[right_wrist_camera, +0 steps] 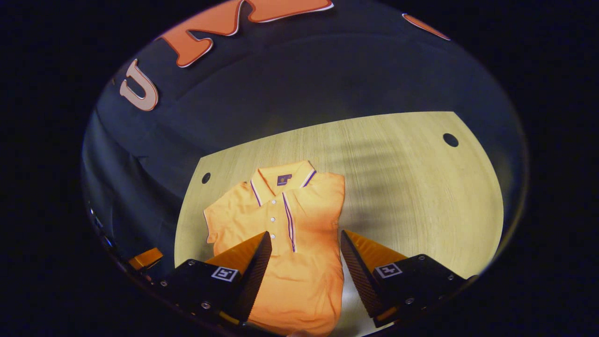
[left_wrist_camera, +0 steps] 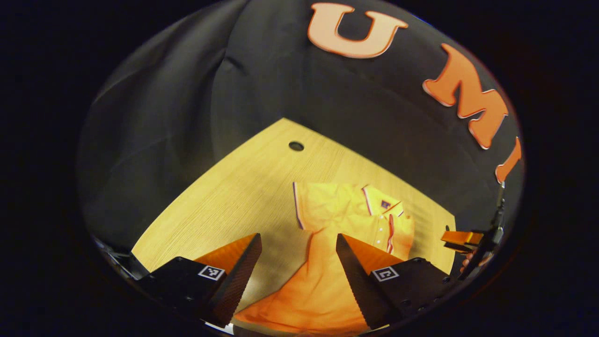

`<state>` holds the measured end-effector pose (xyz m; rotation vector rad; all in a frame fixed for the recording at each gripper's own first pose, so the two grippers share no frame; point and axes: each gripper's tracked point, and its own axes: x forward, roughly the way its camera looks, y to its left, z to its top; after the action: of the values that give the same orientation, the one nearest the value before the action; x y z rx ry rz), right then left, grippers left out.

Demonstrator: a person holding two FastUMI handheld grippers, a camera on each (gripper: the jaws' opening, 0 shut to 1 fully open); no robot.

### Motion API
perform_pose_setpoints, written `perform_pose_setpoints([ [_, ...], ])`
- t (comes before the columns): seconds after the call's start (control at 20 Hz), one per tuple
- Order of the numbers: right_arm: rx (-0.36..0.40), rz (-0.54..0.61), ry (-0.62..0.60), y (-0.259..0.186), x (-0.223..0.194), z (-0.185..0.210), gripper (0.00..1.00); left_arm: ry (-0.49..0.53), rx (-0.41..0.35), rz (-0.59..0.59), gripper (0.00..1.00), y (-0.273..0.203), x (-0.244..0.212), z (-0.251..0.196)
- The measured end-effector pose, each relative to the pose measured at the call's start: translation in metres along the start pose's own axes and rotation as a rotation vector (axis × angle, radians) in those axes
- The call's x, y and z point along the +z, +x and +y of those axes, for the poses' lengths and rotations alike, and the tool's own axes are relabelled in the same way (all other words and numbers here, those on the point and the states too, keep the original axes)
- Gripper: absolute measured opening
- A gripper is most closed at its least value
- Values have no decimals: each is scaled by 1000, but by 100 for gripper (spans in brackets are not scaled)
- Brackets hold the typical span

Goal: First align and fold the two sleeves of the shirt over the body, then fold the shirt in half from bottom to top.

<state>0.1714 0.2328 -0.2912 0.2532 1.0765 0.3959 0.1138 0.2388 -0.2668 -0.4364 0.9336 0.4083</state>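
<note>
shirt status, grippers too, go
Left gripper open, above the shirt. Right gripper open, holding nothing. Shirt flat on table, one sleeve out. Nothing in the way.

I can read no text from here. The polo shirt has a small dark tag inside its collar, too small to make out. Each gripper body carries square black-and-white coded markers, with no letters.

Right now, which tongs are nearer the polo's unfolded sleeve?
Left. The left tongs hover at the unfolded sleeve side of the polo shirt; the right tongs, toward its opposite folded edge.
</note>
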Motion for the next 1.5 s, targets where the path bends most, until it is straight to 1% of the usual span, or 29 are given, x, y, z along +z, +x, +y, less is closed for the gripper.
perform_pose_setpoints([
  [0.15,-54,-84,-20,-22,-5,-2,92,-9,-31,128,97,50,12,-7],
  [0.25,-97,-133,-40,-36,-12,-3,92,12,-29,189,97,78,17,-8],
  [0.3,-114,-153,-42,-42,-16,-3,92,24,-16,218,97,89,18,-9],
  [0.4,-152,-151,-20,-51,-32,-5,93,41,-3,258,97,116,24,-11],
  [0.6,-193,-207,41,-71,-48,-5,93,45,15,358,97,161,21,-20],
  [0.65,-198,-219,47,-76,-51,-3,94,51,27,379,95,169,20,-21],
  [0.75,-219,-236,46,-86,-58,-5,93,80,72,390,86,186,22,-20],
  [0.85,-233,-247,52,-96,-65,-6,94,126,124,379,86,198,27,-17],
  [0.9,-234,-252,60,-100,-67,-6,94,129,138,384,86,203,26,-18],
  [0.95,-238,-255,69,-102,-70,-7,94,134,148,400,77,205,22,-21],
  [1.05,-244,-257,81,-105,-75,-9,94,141,200,430,71,207,14,-15],
  [1.1,-239,-256,83,-106,-77,-8,93,147,189,412,71,211,17,-18],
  [1.15,-243,-259,83,-107,-78,-9,93,151,186,402,57,211,18,-21],
  [1.2,-241,-260,79,-107,-79,-9,93,151,171,397,47,214,18,-23],
  [1.25,-238,-260,77,-107,-81,-10,94,158,157,394,28,213,19,-25],
  [1.3,-236,-259,75,-106,-83,-9,94,171,123,395,17,213,19,-28],
  [1.35,-233,-255,73,-107,-86,-10,94,178,87,385,16,211,20,-32],
  [1.5,-245,-248,70,-104,-92,-16,93,205,23,335,16,204,32,-41],
])
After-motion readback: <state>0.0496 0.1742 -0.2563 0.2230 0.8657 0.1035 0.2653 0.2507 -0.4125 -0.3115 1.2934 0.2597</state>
